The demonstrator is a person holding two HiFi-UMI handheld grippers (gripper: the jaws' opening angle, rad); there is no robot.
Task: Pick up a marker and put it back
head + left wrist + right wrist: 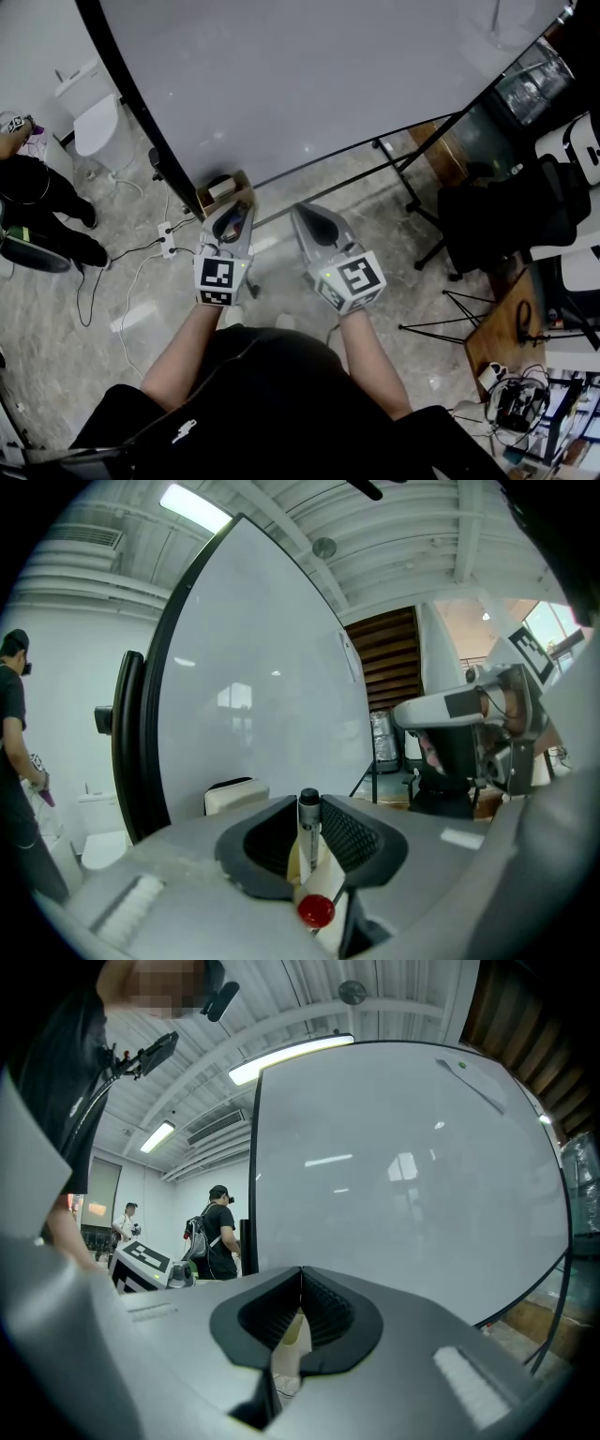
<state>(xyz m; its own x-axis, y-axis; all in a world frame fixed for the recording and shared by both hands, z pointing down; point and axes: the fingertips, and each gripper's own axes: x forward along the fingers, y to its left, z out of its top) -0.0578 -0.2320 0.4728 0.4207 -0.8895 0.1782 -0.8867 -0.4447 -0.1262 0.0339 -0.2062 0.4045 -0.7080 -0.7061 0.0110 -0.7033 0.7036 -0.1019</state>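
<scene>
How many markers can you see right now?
1. The marker stands upright, gripped in the left gripper, in front of the whiteboard. The right gripper is shut, empty. Others may be hidden below the grippers.

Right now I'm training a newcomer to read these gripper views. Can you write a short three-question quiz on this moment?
1. True or false: the jaws of the right gripper stand wide apart.
2. What stands between the jaws of the left gripper? A) an eraser B) a marker C) nothing
3. Fill in: both grippers point toward a large ____.

Key: 1. False; they are together with nothing held. 2. B; its red end faces the camera. 3. whiteboard.
</scene>
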